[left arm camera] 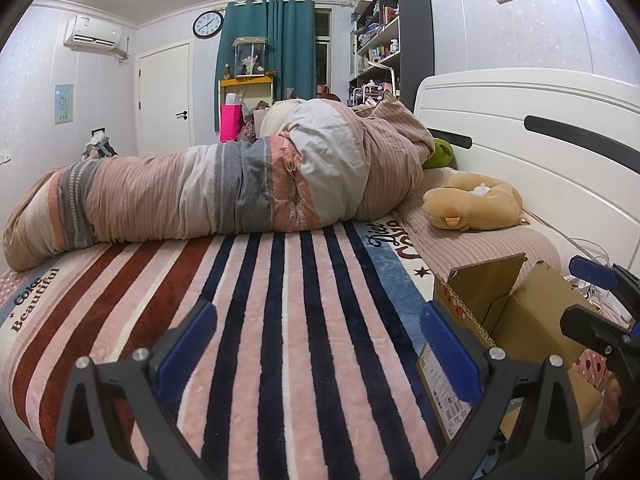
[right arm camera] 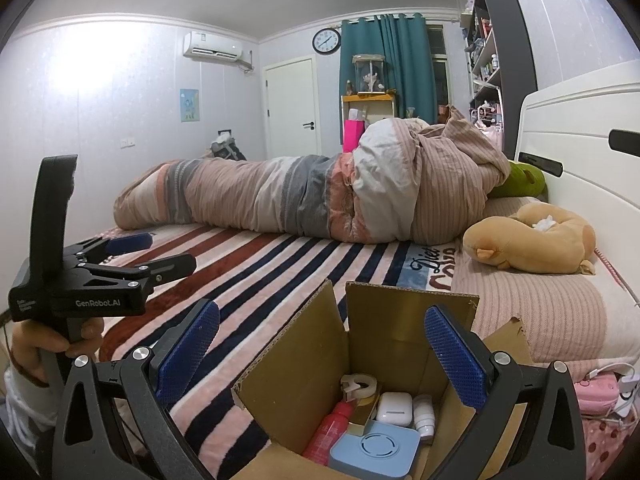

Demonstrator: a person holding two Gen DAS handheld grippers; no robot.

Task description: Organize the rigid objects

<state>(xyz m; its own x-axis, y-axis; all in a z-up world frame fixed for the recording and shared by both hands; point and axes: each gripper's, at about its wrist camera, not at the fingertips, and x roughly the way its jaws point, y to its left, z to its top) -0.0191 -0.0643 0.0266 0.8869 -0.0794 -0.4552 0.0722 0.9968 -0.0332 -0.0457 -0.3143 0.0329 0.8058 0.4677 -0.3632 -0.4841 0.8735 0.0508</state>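
An open cardboard box [right arm camera: 384, 324] stands on the striped bed blanket, also seen in the left wrist view [left arm camera: 532, 312]. Inside lie a tape dispenser [right arm camera: 359, 385], a white earbud case [right arm camera: 394, 408], a red bottle [right arm camera: 329, 432], a light blue square device [right arm camera: 374, 452] and a small white bottle [right arm camera: 424, 414]. My right gripper [right arm camera: 322, 354] is open and empty, hovering above the box opening. My left gripper [left arm camera: 318, 350] is open and empty over the blanket, left of the box; it also shows in the right wrist view [right arm camera: 154, 250].
A rolled striped quilt [left arm camera: 224, 192] lies across the far side of the bed. A tan plush toy [right arm camera: 532, 242] rests on the pillow by the white headboard [left arm camera: 520, 140]. A pink item and cables [right arm camera: 600, 396] lie right of the box.
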